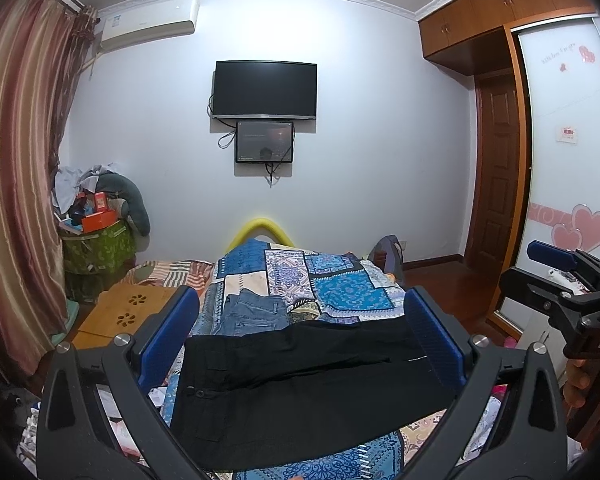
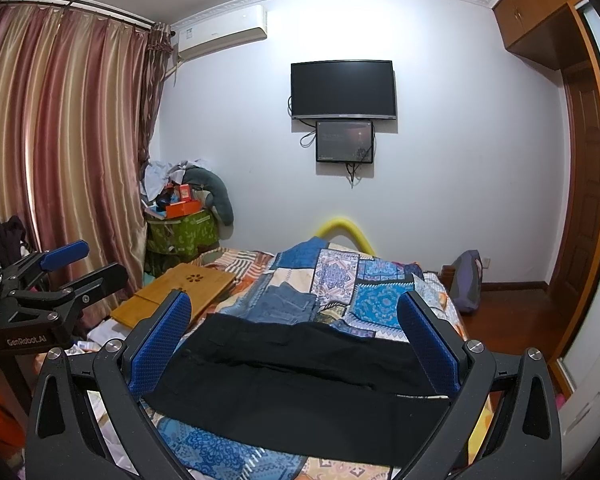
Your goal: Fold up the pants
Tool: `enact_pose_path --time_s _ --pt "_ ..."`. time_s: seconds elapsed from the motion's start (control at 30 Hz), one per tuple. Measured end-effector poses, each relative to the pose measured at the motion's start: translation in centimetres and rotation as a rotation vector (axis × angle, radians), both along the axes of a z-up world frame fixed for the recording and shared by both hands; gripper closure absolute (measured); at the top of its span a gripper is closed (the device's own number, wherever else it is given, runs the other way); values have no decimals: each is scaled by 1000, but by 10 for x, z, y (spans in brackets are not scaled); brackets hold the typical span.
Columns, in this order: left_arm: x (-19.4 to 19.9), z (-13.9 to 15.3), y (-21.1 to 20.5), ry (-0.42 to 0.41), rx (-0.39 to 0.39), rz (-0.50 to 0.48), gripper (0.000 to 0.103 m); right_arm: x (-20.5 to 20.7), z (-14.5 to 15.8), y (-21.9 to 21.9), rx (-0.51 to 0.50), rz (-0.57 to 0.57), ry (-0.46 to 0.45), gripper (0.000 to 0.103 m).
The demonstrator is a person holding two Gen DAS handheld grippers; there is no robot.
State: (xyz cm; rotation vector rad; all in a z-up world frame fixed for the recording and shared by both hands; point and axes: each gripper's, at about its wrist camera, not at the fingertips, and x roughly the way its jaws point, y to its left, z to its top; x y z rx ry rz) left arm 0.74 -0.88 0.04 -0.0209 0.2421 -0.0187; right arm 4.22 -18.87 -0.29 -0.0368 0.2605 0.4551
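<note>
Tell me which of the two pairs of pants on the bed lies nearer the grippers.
The black pants, spread flat just ahead of both open grippers. The blue jeans lie folded farther back on the patchwork quilt.

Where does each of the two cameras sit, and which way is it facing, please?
Left wrist: on the left gripper, open, above the black pants, facing the TV; the right gripper and fingers show at right.
Right wrist: on the right gripper, open, same heading; the left gripper shows at left.
Shared: pants, quilt, jeans, TV.
</note>
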Motion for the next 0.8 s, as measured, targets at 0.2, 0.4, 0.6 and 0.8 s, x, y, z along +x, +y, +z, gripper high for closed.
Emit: enact_pose_path --time_s 0.2,0.4,0.6,0.8 --pt "1 -2 1 -2 1 0 0 3 -3 1 1 0 9 1" --pt "11 -8 5 15 13 8 0 14 -8 2 6 -4 31 1" --pt "55 -26 17 82 38 50 0 45 -27 2 -27 -24 76 1" --pt "119 -62 40 192 79 81 0 95 -61 -1 -75 -68 160 1"
